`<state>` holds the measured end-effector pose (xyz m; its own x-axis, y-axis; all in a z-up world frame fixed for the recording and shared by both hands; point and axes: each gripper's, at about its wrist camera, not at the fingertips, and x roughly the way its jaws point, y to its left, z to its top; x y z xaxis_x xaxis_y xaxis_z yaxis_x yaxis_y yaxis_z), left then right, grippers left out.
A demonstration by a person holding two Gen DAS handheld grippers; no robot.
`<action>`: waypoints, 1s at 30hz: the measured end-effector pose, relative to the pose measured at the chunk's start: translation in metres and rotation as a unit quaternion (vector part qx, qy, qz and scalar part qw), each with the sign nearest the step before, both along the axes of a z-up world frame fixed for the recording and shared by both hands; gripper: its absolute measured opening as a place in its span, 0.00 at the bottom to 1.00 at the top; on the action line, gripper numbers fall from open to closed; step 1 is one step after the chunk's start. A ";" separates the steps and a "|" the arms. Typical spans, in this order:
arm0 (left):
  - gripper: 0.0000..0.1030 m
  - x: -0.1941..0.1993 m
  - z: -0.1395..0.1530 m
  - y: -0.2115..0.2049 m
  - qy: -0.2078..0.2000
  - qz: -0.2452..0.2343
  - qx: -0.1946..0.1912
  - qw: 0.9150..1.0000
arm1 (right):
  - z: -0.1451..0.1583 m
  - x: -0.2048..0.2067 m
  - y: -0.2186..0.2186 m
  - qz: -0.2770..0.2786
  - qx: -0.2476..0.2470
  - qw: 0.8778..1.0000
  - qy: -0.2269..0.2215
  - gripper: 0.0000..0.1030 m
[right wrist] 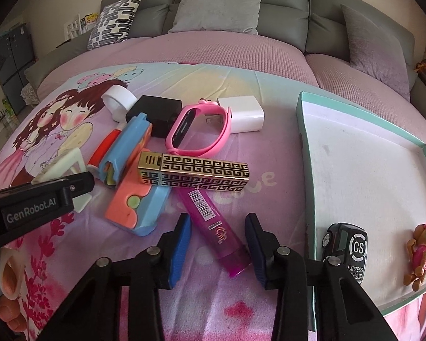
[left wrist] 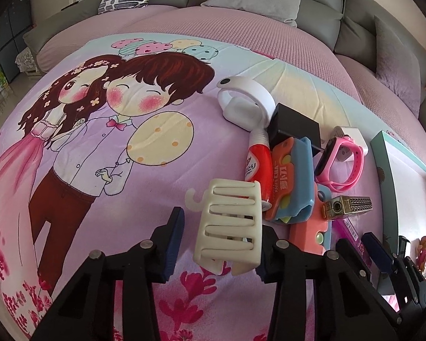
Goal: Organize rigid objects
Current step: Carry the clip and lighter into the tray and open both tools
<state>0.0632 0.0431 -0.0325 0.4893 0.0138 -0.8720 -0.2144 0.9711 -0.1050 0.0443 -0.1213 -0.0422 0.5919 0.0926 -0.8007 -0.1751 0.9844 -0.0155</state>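
At the bottom centre of the left wrist view, the left gripper (left wrist: 217,244) straddles a cream hair claw (left wrist: 230,224), its blue pads not quite touching it. At the bottom of the right wrist view, the right gripper (right wrist: 220,248) sits spread around a purple tube (right wrist: 213,227) without pinching. Beyond lie a gold patterned lighter (right wrist: 196,172), a blue-and-orange toy (right wrist: 133,170) and a pink watch (right wrist: 197,129). At right, the teal-rimmed tray (right wrist: 306,142) holds a toy car (right wrist: 345,247).

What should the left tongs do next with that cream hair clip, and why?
Probably close the left tongs fully on the cream hair clip: it sits between the pads, but a gap shows beside one pad.
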 end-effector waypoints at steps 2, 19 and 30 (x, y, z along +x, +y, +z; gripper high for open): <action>0.31 0.000 0.002 -0.001 -0.005 -0.005 -0.003 1.000 | 0.002 0.000 -0.003 0.000 0.007 1.000 0.000 0.28; 0.31 -0.015 0.049 0.001 -0.077 -0.006 -0.005 0.997 | 0.029 -0.014 -0.034 -0.003 0.170 0.985 0.000 0.20; 0.31 -0.021 0.078 -0.022 -0.123 -0.036 -0.012 0.992 | 0.060 -0.024 -0.071 -0.066 0.169 0.981 -0.070 0.20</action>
